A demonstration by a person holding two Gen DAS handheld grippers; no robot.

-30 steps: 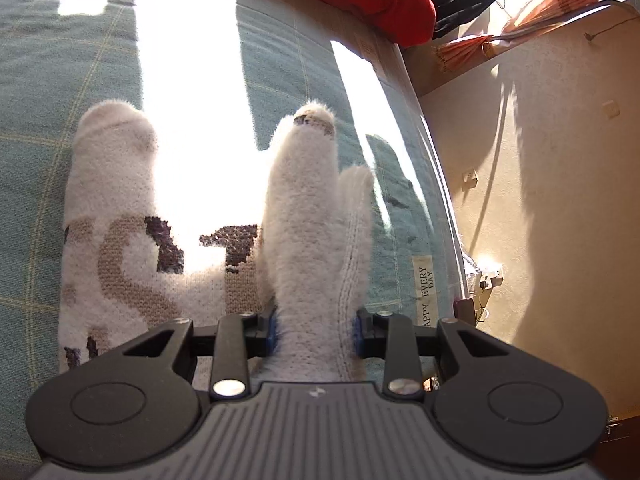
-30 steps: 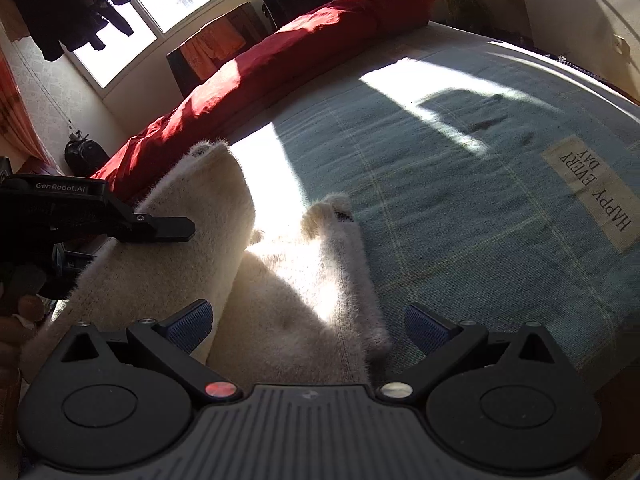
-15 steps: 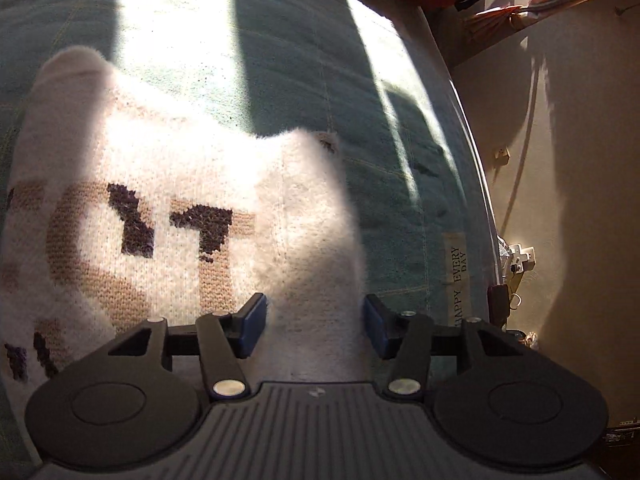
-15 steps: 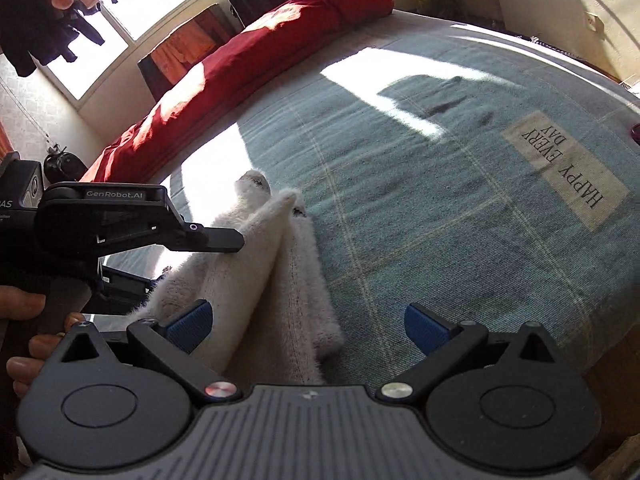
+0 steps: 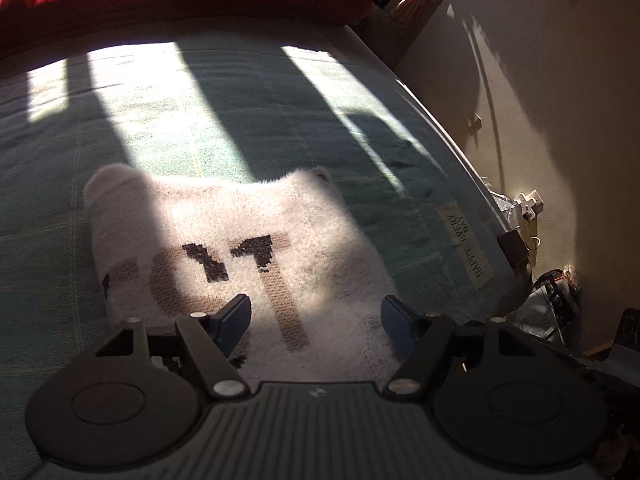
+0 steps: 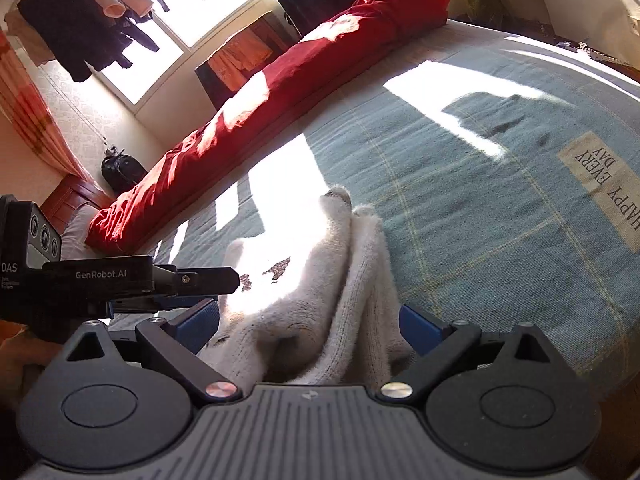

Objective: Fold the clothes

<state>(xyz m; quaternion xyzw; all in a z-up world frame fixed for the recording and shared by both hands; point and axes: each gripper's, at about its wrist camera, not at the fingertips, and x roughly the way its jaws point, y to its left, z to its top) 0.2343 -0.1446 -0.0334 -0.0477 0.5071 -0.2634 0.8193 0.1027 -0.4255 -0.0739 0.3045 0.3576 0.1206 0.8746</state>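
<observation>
The white sweater (image 5: 240, 248) lies folded on the bed (image 5: 240, 120). The left hand-held gripper (image 5: 316, 316), jaws just opened and spread, hovers over its near edge. The right hand-held gripper (image 6: 308, 324), spread too, straddles the sweater's bunched end without pinching it.

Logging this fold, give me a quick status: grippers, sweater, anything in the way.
Left gripper just opening, nothing pinched. Right gripper open, empty. Sweater folded on the bed, both grippers over its near edge. Nothing in the way.
</observation>
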